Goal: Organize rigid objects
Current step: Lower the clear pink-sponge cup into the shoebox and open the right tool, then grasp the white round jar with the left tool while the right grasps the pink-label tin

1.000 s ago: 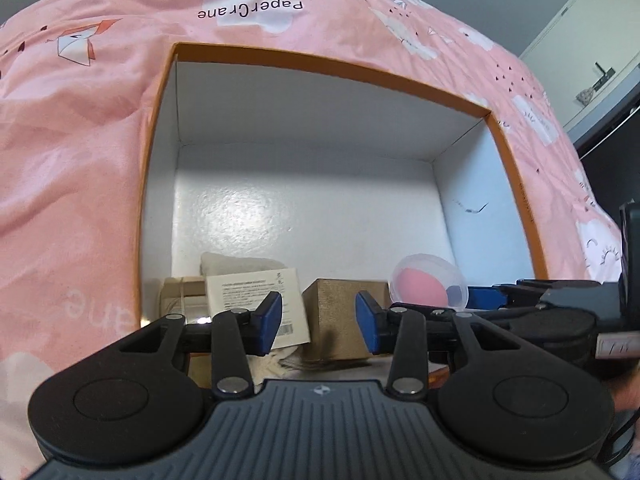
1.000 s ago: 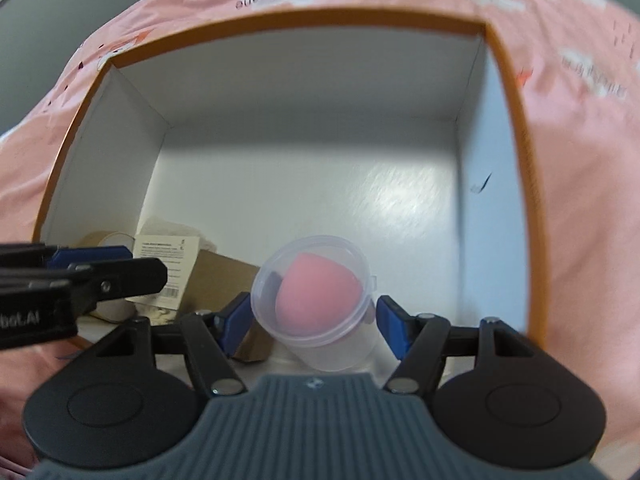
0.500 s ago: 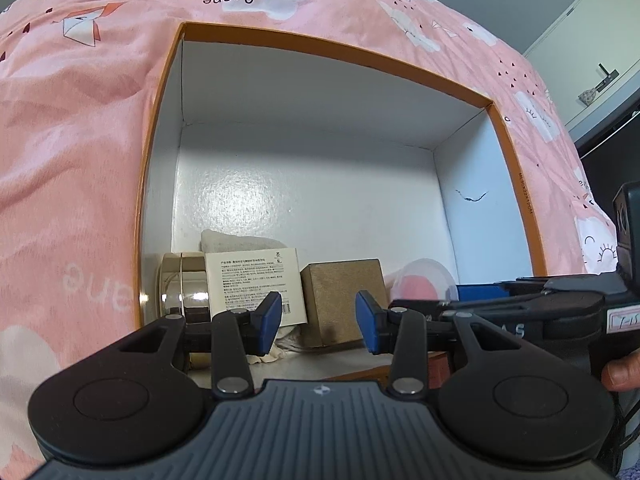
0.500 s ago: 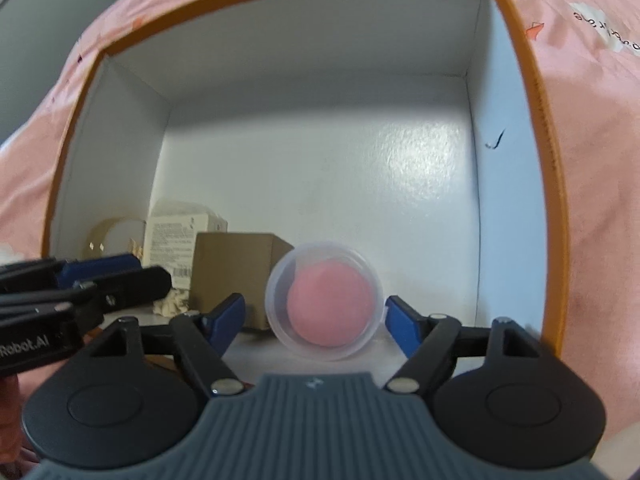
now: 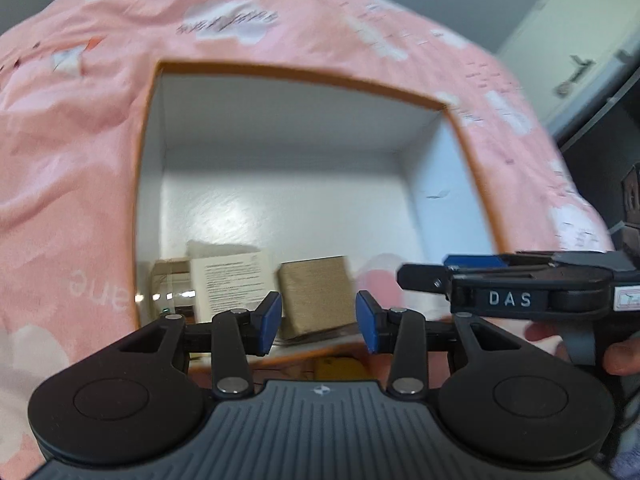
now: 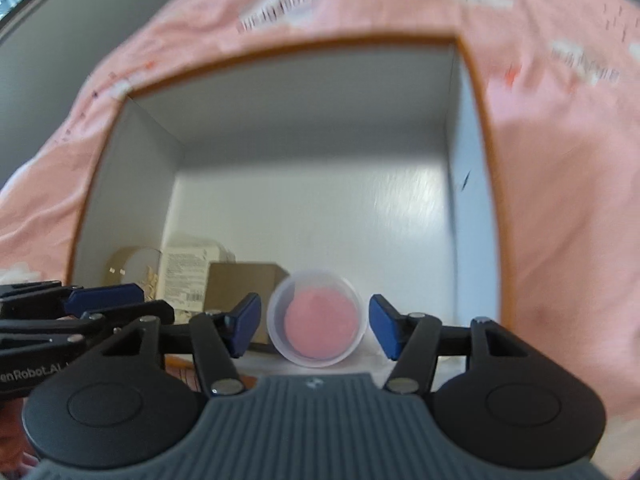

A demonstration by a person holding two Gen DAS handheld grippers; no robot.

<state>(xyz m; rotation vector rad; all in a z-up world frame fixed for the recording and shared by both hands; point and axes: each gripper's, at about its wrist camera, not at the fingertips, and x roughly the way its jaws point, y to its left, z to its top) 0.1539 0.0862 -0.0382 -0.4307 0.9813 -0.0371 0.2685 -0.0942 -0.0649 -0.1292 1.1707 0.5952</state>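
Since the clear tub (image 6: 316, 322) with its pink sponge stands in the box (image 6: 470, 184) beside the brown carton (image 6: 240, 284), light and slippery, grip its sides; right gripper (image 6: 315, 322) fingers closing, untouching; left gripper (image 5: 318, 317) fingers apart, empty.

Setting: home bedroom. Evidence: pink printed bedsheet (image 5: 80, 168) with cloud motifs spreading around and beyond the gripper; pale cupboard door (image 5: 580, 52) with handle at upper right; orange-rimmed storage box (image 6: 476, 120) resting on the bedding ahead.
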